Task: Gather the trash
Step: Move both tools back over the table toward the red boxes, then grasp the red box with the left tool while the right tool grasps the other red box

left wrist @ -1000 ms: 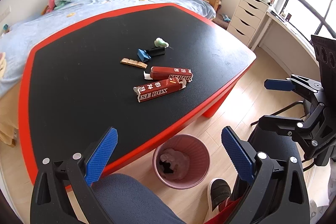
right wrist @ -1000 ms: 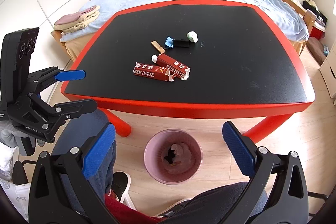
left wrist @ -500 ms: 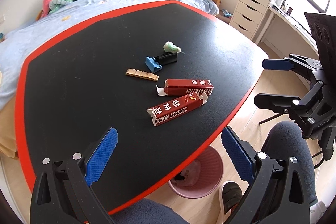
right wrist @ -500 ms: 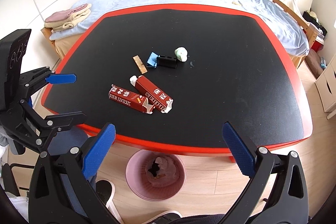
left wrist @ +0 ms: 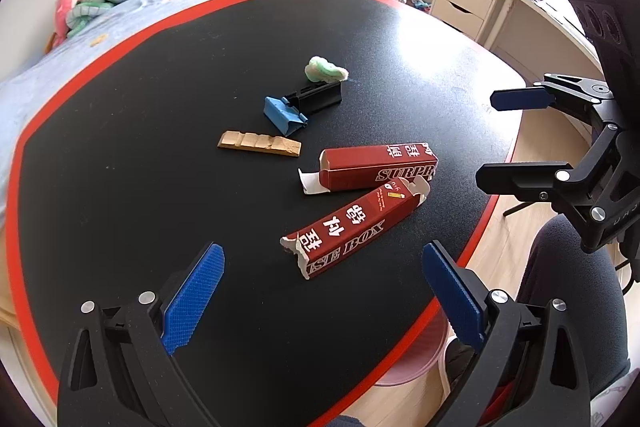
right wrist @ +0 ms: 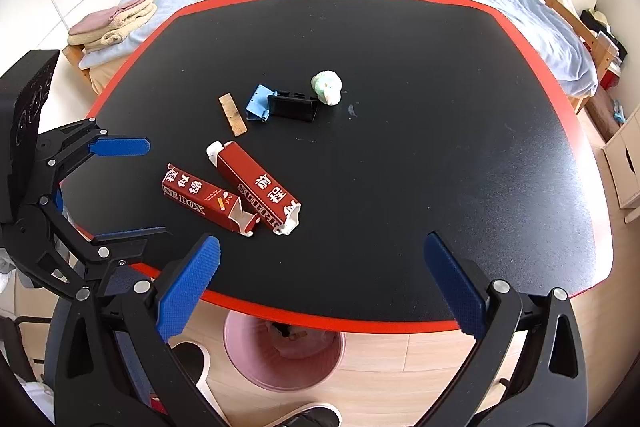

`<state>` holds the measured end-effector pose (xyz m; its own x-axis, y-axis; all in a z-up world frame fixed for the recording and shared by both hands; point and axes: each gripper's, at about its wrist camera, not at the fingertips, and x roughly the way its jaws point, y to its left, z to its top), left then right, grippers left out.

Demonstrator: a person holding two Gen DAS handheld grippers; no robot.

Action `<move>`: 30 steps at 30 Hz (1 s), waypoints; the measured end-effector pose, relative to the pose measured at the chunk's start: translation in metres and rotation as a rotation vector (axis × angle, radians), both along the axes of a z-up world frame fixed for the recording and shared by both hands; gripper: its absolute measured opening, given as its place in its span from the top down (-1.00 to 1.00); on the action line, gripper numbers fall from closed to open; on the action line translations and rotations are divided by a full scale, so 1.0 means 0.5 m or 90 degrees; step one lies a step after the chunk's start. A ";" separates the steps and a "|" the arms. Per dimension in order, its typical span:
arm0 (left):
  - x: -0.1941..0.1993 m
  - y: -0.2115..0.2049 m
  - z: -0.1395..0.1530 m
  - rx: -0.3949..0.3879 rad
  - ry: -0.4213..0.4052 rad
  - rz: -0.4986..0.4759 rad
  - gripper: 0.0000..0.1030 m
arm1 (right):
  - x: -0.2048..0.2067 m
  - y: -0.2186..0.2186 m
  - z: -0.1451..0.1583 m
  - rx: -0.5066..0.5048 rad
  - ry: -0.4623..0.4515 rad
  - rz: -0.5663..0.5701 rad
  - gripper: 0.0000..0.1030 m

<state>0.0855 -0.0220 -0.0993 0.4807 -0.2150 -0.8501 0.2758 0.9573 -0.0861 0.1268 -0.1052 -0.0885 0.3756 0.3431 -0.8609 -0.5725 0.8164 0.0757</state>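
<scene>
The left gripper [left wrist: 322, 291] is held wide open and empty over the near part of the counter [left wrist: 160, 187]. Just ahead of it two red boxes [left wrist: 352, 231] are seen, touching at one end. Beyond them lie a wooden strip [left wrist: 259, 143], a blue scrap [left wrist: 282, 115], a black clip [left wrist: 316, 98] and a green wad [left wrist: 325, 70]. The right gripper [right wrist: 322, 287] is also spread wide, empty; below it, under the counter edge, a pink bin [right wrist: 284, 355] is seen.

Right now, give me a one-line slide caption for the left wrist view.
Open left gripper hovers over black table, nearest red box ahead; second red box, small scraps beyond.
</scene>
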 end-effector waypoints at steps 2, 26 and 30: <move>0.008 0.003 -0.002 -0.008 0.000 -0.008 -0.85 | 0.006 -0.002 -0.004 0.001 0.002 -0.003 -0.94; 0.019 -0.026 -0.013 0.017 -0.017 -0.071 -0.05 | 0.039 0.005 -0.027 0.008 0.009 0.001 -0.94; 0.014 -0.022 -0.011 0.012 -0.014 -0.067 0.15 | 0.039 0.019 -0.030 0.009 0.009 0.019 -0.94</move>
<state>0.0924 -0.0331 -0.1049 0.4743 -0.2494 -0.8443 0.3764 0.9244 -0.0616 0.1463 -0.0957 -0.1033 0.3536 0.3658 -0.8609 -0.5950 0.7982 0.0948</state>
